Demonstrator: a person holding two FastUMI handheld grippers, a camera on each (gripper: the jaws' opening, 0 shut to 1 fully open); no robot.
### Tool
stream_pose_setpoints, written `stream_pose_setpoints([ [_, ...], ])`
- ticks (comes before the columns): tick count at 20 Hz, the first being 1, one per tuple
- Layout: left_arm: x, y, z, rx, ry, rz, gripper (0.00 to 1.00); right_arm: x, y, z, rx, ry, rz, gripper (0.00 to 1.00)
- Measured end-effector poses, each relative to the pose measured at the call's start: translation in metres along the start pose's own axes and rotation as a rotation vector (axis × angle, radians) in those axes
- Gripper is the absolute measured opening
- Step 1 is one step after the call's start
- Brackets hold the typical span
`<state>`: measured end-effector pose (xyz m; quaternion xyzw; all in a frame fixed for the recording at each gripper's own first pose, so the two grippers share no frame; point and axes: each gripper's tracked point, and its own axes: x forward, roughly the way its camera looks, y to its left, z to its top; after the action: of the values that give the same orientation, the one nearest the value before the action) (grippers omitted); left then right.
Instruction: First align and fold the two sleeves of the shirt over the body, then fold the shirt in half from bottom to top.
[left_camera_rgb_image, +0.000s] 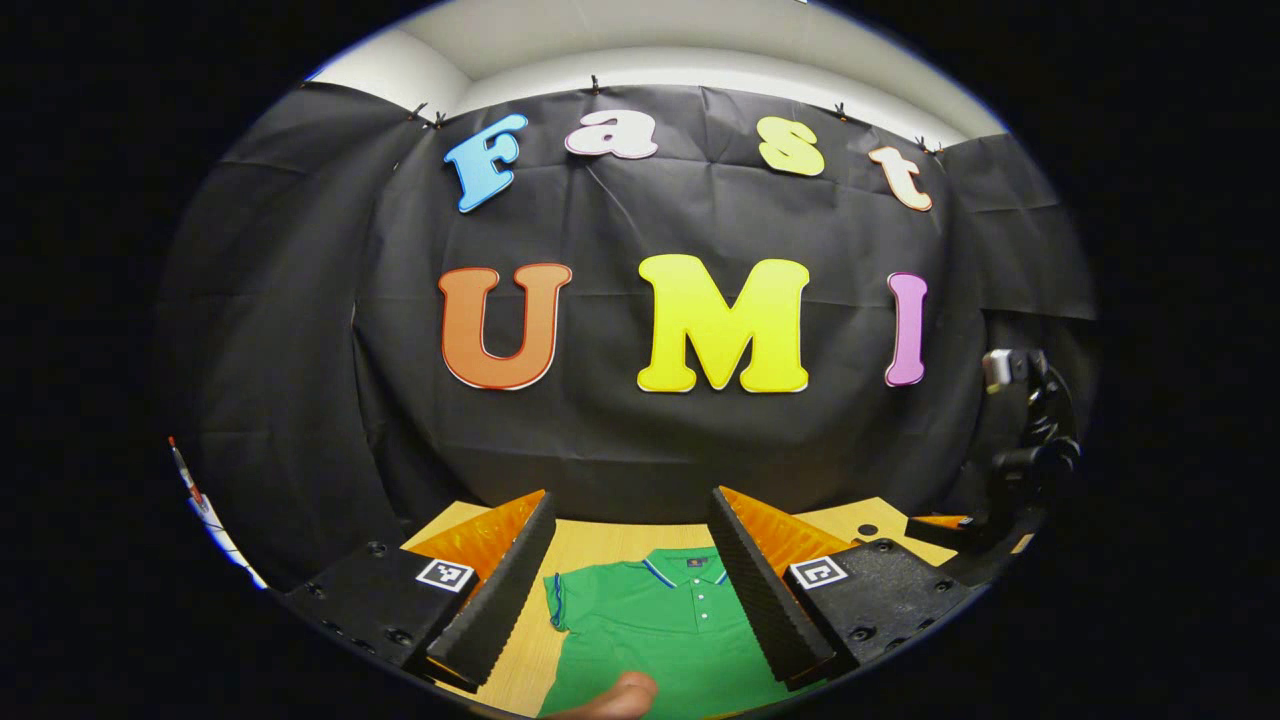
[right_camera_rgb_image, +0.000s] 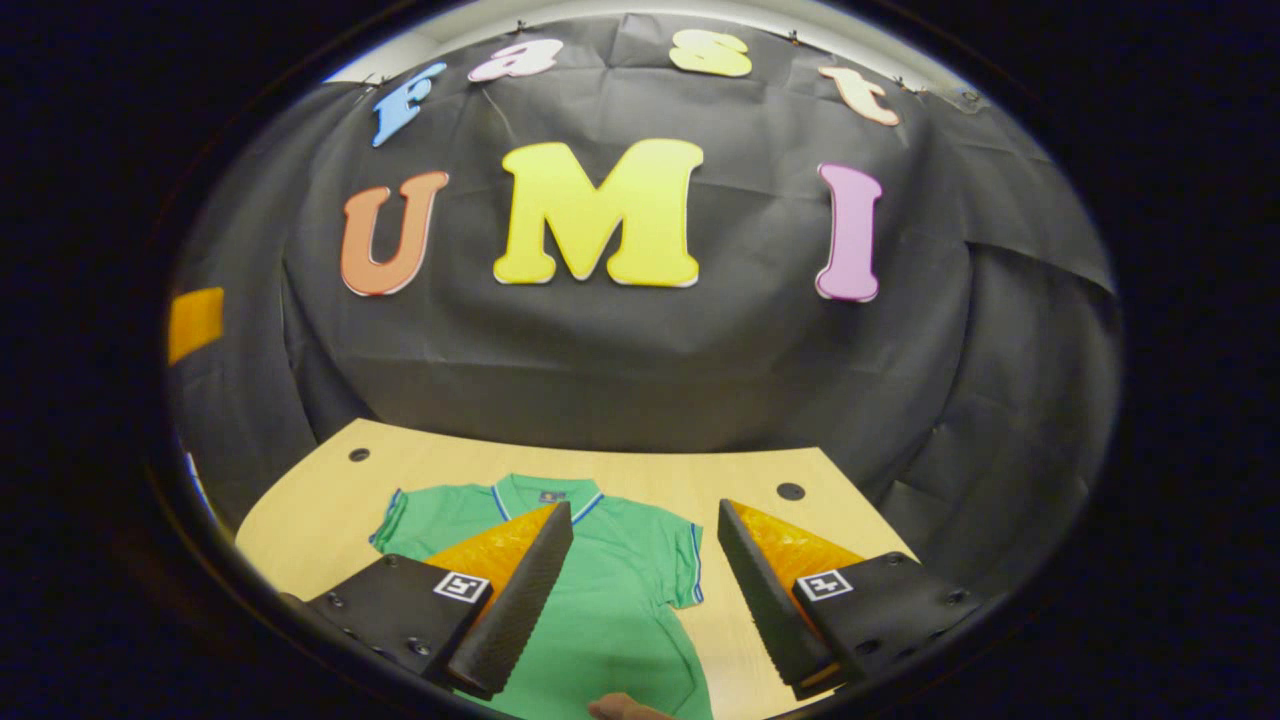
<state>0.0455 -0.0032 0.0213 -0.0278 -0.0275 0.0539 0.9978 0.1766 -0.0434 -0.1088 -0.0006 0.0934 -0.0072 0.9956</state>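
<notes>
A green polo shirt (left_camera_rgb_image: 655, 625) lies flat on the light wooden table (left_camera_rgb_image: 585, 545), collar toward the booth wall, both short sleeves spread out. In the left gripper view my left gripper (left_camera_rgb_image: 633, 580) hangs open above the shirt's chest, holding nothing. The right gripper view shows the same shirt (right_camera_rgb_image: 610, 590) with its right sleeve (right_camera_rgb_image: 685, 565) between the fingers of my right gripper (right_camera_rgb_image: 645, 585), which is open and above the cloth. The other gripper and its mount (left_camera_rgb_image: 1020, 470) appear at the right edge of the left gripper view.
A fingertip (left_camera_rgb_image: 625, 697) pokes in at the bottom of the left gripper view, and a fingertip (right_camera_rgb_image: 620, 708) sits at the bottom of the right gripper view. The table (right_camera_rgb_image: 640, 470) has two small dark holes (right_camera_rgb_image: 790, 491) near its back corners. Black cloth closes the back.
</notes>
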Motion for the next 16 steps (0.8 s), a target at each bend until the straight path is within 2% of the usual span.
stream_pose_setpoints([
  [4,0.005,-0.001,-0.005,0.010,0.008,0.038,0.99,0.076,-0.022,-0.044,0.038,0.095,-0.034,0.95],
  [8,0.006,0.002,-0.018,0.041,0.037,0.082,0.99,0.133,-0.035,-0.091,0.056,0.199,-0.033,0.95],
  [12,0.007,0.012,-0.041,0.064,0.084,0.138,0.99,0.163,-0.055,-0.124,0.080,0.269,-0.067,0.94],
  [16,0.008,0.023,-0.057,0.053,0.122,0.176,0.99,0.173,-0.049,-0.146,0.118,0.335,-0.009,0.94],
])
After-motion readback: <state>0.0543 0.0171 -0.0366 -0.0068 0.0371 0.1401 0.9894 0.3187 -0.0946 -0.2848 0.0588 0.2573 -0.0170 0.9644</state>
